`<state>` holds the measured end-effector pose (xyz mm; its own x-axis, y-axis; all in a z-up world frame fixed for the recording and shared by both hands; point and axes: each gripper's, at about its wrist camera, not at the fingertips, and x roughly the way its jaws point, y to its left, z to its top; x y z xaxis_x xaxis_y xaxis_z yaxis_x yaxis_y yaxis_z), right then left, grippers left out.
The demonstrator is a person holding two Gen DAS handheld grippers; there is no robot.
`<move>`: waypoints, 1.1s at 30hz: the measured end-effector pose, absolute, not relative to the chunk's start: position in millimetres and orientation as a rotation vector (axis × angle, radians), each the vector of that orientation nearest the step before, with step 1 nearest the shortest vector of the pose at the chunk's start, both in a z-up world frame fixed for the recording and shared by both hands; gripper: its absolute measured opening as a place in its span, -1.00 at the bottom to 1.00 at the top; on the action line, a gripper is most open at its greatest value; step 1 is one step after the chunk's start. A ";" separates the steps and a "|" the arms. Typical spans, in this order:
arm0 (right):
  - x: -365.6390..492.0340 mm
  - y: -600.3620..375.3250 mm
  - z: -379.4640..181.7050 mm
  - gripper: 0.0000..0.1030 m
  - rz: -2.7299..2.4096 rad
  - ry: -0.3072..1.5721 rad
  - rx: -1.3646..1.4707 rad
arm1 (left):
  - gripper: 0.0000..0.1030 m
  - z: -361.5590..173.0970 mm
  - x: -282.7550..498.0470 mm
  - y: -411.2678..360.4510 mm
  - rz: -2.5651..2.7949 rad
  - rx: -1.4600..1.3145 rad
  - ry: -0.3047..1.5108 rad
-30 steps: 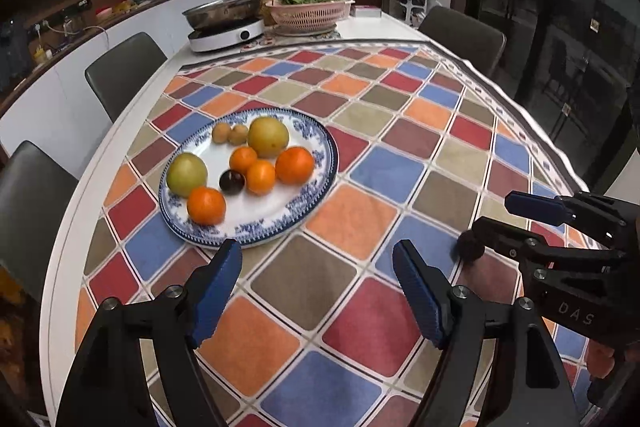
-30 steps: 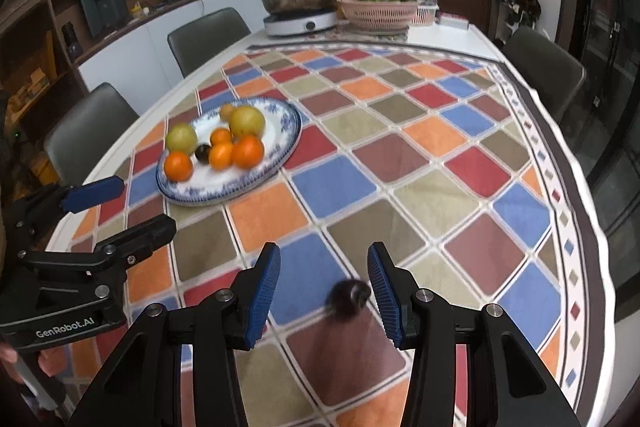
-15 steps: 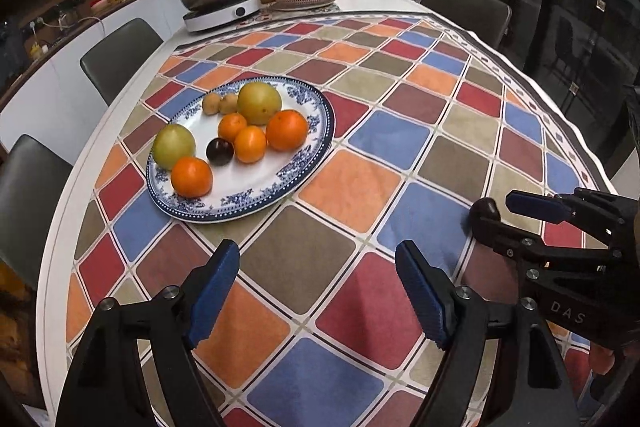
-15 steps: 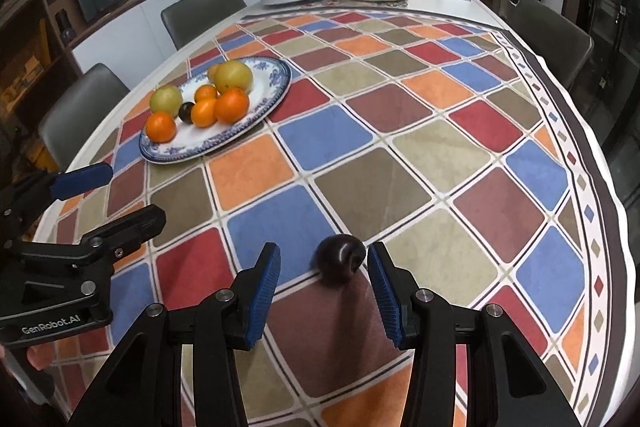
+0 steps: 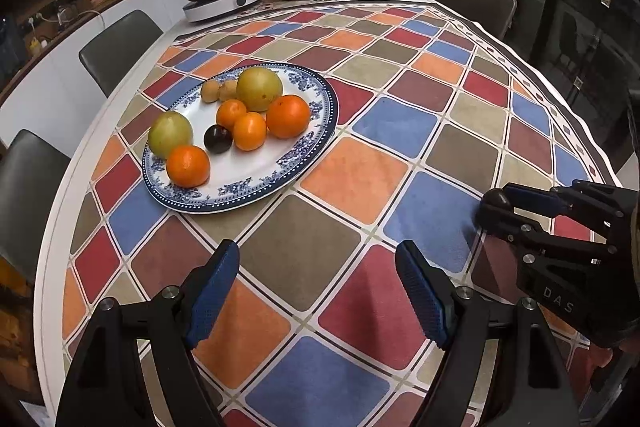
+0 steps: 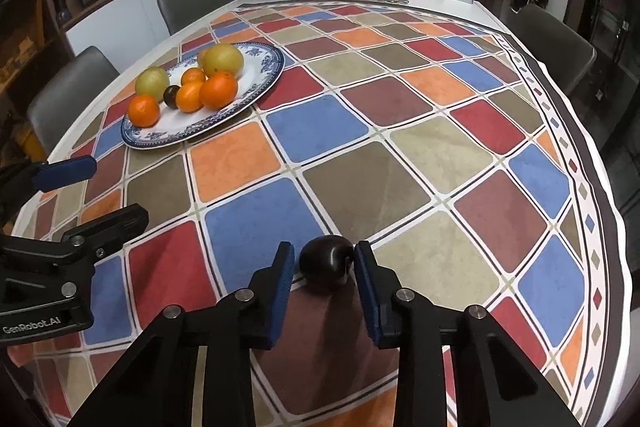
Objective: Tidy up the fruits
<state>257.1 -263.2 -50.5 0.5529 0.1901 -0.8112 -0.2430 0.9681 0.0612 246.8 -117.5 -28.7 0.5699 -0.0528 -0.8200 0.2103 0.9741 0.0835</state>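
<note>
One dark, glossy round plum lies on the checked tablecloth between the right gripper's blue ribbed pads, touching only the right-hand one; jaws not yet clamped. Wide bare cloth separates it from the blue-rimmed porcelain plate of fruit. Left gripper hangs spread wide.

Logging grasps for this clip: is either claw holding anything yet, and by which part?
Nothing held. The right claw brackets the dark plum; only its right pad seems to touch. The left claw is open.
</note>
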 end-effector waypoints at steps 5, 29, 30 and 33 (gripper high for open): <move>259.3 -264.1 -54.7 -0.38 0.247 0.968 -0.066 | 0.56 -28.0 246.4 -116.5 -0.152 0.178 0.951; 242.2 -221.5 -13.7 -0.46 0.344 0.865 -0.057 | 0.56 -7.5 232.7 -68.5 -0.072 0.149 0.878; 242.0 -218.1 -11.4 -0.46 0.350 0.859 -0.058 | 0.56 -5.1 231.8 -63.6 -0.063 0.146 0.869; 241.0 -205.5 -3.4 -0.46 0.368 0.838 -0.061 | 0.56 1.5 230.0 -50.0 -0.044 0.133 0.851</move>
